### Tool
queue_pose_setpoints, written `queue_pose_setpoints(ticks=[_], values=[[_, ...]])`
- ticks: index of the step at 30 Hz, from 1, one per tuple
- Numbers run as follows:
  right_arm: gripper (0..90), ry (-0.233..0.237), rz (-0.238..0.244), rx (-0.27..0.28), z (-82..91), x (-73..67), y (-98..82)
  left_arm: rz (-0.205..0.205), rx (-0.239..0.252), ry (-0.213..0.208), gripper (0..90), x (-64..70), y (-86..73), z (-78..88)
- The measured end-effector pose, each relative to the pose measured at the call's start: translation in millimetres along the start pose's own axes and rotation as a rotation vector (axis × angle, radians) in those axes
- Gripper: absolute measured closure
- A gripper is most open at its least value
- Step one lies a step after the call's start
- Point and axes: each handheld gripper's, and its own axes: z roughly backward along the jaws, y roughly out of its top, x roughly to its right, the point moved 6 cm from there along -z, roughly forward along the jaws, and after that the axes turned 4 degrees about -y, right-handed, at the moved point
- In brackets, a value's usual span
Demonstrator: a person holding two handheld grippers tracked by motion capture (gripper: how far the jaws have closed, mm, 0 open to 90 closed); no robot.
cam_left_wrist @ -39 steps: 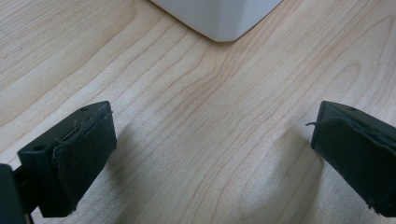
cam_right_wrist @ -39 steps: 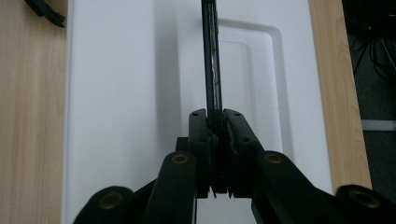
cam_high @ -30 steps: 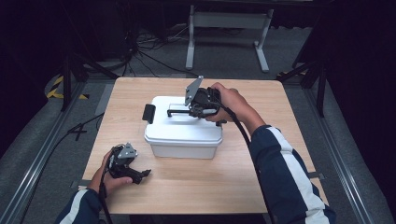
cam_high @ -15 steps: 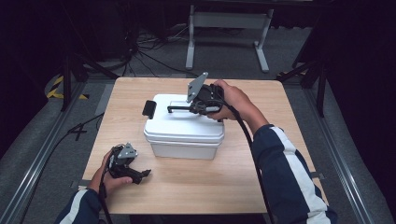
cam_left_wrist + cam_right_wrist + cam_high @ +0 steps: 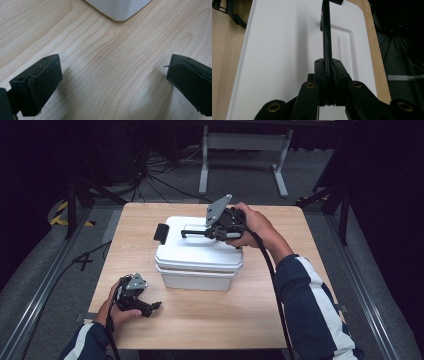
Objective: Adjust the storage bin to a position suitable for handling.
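Standing upright, the black handle [image 5: 326,32] sits clamped between the right gripper [image 5: 327,72] fingers.

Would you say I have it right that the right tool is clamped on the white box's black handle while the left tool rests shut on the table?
Not quite: the left tool is open, its jaws wide apart over the table in the left gripper view. The right tool is indeed clamped on the black handle of the white box.
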Motion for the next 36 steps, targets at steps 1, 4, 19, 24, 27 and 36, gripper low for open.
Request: queue_pose_setpoints(ticks=[1,4,19,24,27,36], values=[[84.9,0.000,-0.002,0.002,1.4,0.2,-0.5,0.000,0.000,0.000,0.5,0.0,0.0,0.0],[84.9,-0.008,-0.010,0.016,6.7,2.1,-2.3,-0.001,0.000,0.000,0.5,-0.1,0.0,0.0],[84.9,-0.051,-0.031,0.035,31.7,4.7,-19.9,-0.001,0.000,0.000,0.5,0.0,0.0,0.1],[84.9,-0.064,-0.036,0.034,40.5,5.5,-27.3,-0.001,0.000,0.000,0.5,0.0,0.0,0.1],[84.9,-0.070,-0.048,0.045,45.8,6.9,-32.1,-0.001,0.000,0.000,0.5,0.0,0.0,0.0],[84.9,-0.105,-0.073,0.054,65.6,8.4,-49.7,-0.001,0.000,0.000,0.5,0.0,0.0,0.1]])
